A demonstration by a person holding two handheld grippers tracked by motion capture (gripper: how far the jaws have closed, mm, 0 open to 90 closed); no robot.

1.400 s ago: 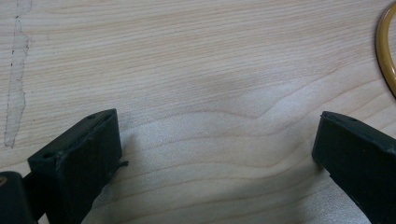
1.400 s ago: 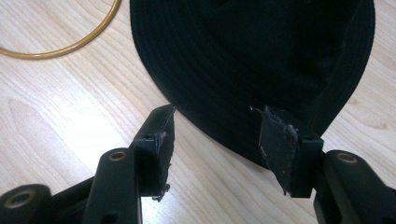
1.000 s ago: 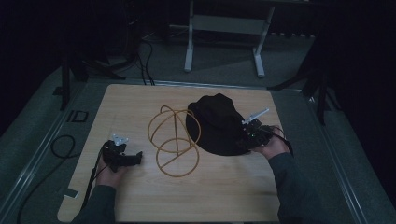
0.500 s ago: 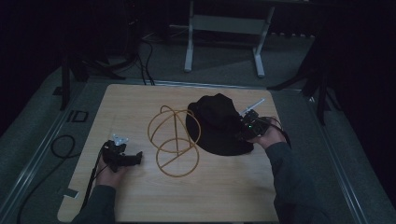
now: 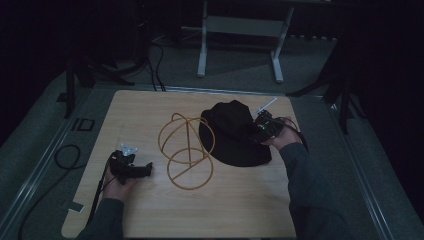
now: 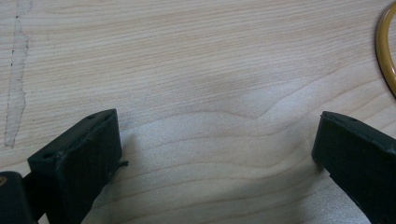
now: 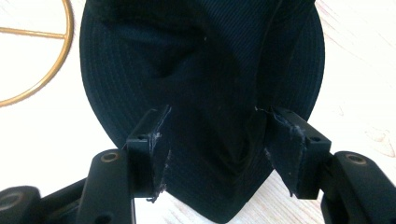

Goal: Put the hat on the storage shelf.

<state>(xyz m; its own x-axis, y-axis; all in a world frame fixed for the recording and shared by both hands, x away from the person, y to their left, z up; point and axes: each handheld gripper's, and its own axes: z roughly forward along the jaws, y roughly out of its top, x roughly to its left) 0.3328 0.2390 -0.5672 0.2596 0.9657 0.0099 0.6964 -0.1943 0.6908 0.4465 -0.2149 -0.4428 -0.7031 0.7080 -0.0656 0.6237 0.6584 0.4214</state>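
Note:
A black hat (image 5: 235,135) lies on the wooden table (image 5: 240,210), right of centre. A gold wire frame (image 5: 185,150) of hoops stands against its left side. My right gripper (image 5: 257,132) reaches in from the hat's right edge. In the right gripper view its jaws stand wide on either side of a fold of the hat (image 7: 201,70), and no squeeze on the cloth shows; my right gripper (image 7: 217,135) is open. My left gripper (image 5: 147,169) rests on the table left of the frame. Its jaws are wide apart over bare wood, so my left gripper (image 6: 215,135) is open, with a gold hoop (image 6: 386,51) at the right edge.
A grey metal stand (image 5: 240,30) is on the floor behind the table. Cables (image 5: 65,155) lie on the floor to the left. Dark tripod legs (image 5: 345,100) stand off the table's far right corner. Bare wood stretches along the table's front.
My right hand has moved away from me and a little left, from the hat's near right rim onto its right side. The hat, the frame and my left hand have stayed put.

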